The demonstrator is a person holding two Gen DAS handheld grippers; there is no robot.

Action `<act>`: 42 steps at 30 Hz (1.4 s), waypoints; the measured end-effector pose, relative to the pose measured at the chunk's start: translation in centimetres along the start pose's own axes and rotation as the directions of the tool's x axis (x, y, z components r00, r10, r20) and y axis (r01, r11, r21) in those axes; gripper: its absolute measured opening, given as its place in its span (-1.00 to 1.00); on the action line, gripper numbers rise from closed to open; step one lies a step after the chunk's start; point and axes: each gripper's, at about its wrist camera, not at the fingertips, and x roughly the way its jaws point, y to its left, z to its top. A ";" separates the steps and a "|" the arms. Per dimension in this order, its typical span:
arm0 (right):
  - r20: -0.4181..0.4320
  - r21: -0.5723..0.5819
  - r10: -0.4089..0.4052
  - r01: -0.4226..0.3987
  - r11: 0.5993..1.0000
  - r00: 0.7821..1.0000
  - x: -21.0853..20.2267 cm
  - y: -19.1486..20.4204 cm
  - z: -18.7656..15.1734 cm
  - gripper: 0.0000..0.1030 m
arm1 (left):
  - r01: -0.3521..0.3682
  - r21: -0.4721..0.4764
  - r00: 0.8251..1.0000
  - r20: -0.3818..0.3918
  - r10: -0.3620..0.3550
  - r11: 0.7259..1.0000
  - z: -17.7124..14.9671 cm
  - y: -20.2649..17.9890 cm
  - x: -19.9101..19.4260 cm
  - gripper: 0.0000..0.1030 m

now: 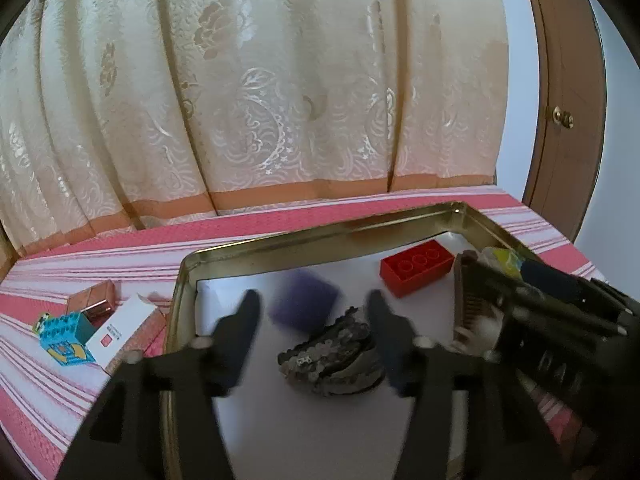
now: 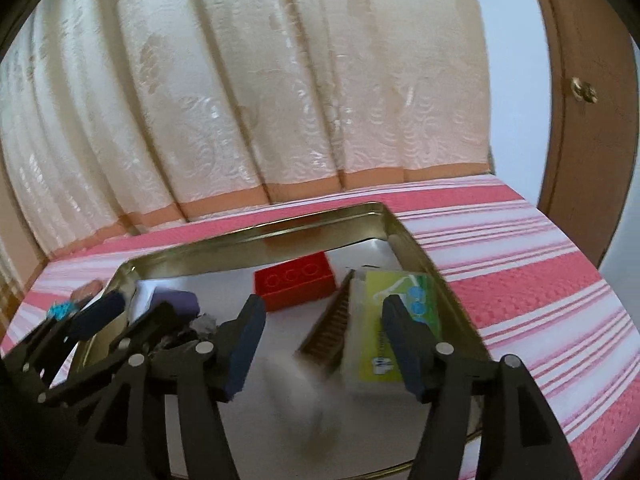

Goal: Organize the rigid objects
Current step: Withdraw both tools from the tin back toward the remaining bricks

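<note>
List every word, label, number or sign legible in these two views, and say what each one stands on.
Nothing can be read in full.
White card box, outside the tin: a red square and a line of print, too small to read.
Green-and-yellow pack, inside the tin: a small logo and blurred print, unreadable.
Teal box: a yellow picture, no readable words.
Red brick: three raised rings, no lettering.
Right gripper body: embossed marks, blurred.

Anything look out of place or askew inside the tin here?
Yes: a soft, crumpled sequined piece lies among the rigid items in the gold tin, and the brown comb sits slanted beside the red brick.
</note>
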 end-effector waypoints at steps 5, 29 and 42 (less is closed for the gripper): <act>0.065 0.118 0.048 -0.055 0.991 0.997 -0.9 -2.1 0.3 0.73 | -0.009 0.038 0.997 0.078 0.006 0.999 -0.3 -0.7 -1.6 0.99; 0.221 0.144 -0.134 0.103 0.984 0.966 -3.4 -2.2 -0.3 0.73 | -0.059 -0.046 0.996 0.066 0.062 0.997 -1.0 3.2 -2.4 0.99; 0.291 0.141 -0.185 0.150 0.979 0.939 -5.4 0.1 -1.4 0.73 | -0.077 -0.075 0.994 0.077 0.083 0.994 -1.6 6.0 -3.4 0.99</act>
